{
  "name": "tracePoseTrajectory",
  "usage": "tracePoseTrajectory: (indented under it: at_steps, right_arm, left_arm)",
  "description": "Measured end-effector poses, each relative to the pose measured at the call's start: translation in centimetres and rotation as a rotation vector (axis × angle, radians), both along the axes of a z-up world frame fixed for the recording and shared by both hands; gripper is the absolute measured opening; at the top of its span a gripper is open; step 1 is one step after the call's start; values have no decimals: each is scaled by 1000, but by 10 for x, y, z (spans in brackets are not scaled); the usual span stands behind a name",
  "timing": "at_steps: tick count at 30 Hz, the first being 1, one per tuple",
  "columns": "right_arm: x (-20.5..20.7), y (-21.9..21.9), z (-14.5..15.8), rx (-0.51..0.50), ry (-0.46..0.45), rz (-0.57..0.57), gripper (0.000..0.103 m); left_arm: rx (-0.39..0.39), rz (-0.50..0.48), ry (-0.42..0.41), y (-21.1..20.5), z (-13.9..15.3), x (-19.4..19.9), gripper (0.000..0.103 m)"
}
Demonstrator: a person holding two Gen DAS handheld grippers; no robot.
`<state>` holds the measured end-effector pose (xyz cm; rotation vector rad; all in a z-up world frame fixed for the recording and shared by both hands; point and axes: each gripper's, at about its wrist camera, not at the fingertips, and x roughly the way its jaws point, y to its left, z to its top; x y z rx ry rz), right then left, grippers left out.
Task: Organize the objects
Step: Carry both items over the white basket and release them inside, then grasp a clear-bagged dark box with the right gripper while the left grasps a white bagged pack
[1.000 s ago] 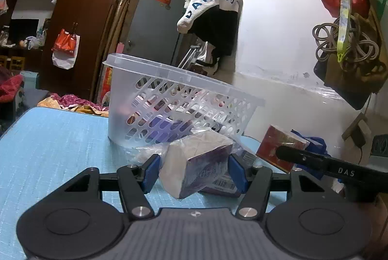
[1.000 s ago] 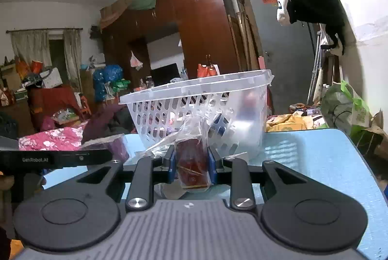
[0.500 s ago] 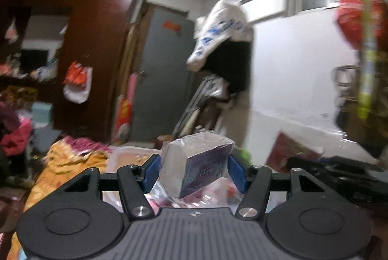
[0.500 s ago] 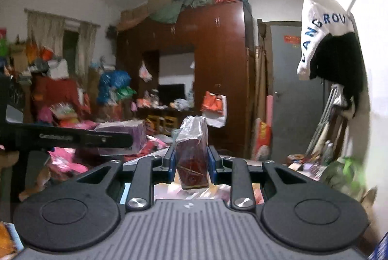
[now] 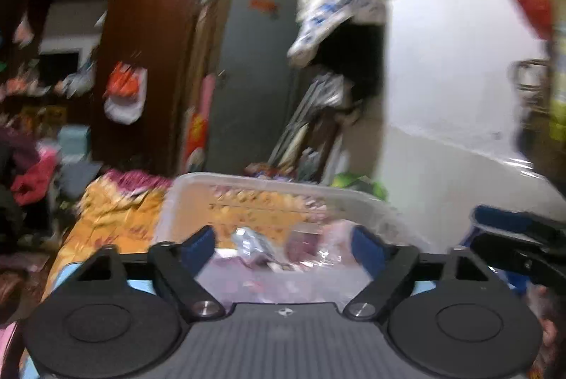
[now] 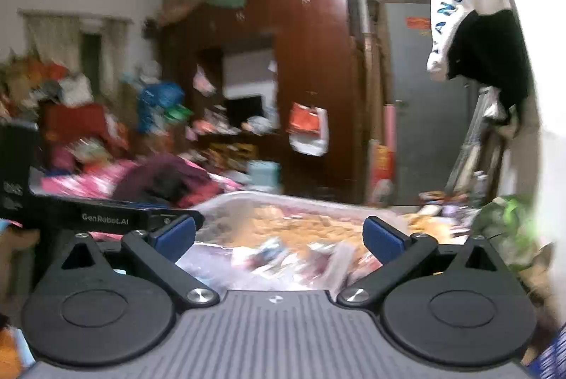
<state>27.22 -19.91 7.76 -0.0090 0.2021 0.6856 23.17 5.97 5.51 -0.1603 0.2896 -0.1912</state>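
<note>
A clear plastic basket stands just ahead of and below both grippers; it also shows in the right wrist view. My left gripper is open and empty above the basket, with wrapped packets lying inside below it. My right gripper is open and empty above the same basket, over several wrapped packets. The right gripper shows at the right edge of the left wrist view, and the left gripper at the left of the right wrist view. Both views are blurred.
A blue table carries the basket. Behind are a brown wardrobe, a grey door, a white wall with hanging clothes, and piled clothes and bags on the left.
Both grippers have opened and let go of their packets, the purple box on the left and the red packet on the right, which now lie in the basket. Both views have tilted down onto the basket.
</note>
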Motion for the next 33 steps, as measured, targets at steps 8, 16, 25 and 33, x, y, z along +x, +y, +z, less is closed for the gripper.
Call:
tracePoseTrajectory:
  at_steps: [8,16,25,33]
  right_arm:
    - [-1,15,-83,-103,220,62,83]
    - [2,38,-101,-138,246,51,59]
    - [-30,-13,-107,-46,202,11,59]
    - [-21,-26,-113,55,225,28,59]
  left_arm:
    - [-94,7,32,0,-57,-26,96]
    - [-82,-6,83,-6,-78,-20,96]
    - [10,-26,109,-48,-90,-8,96]
    - [82,25,175,-62,-95,5,43]
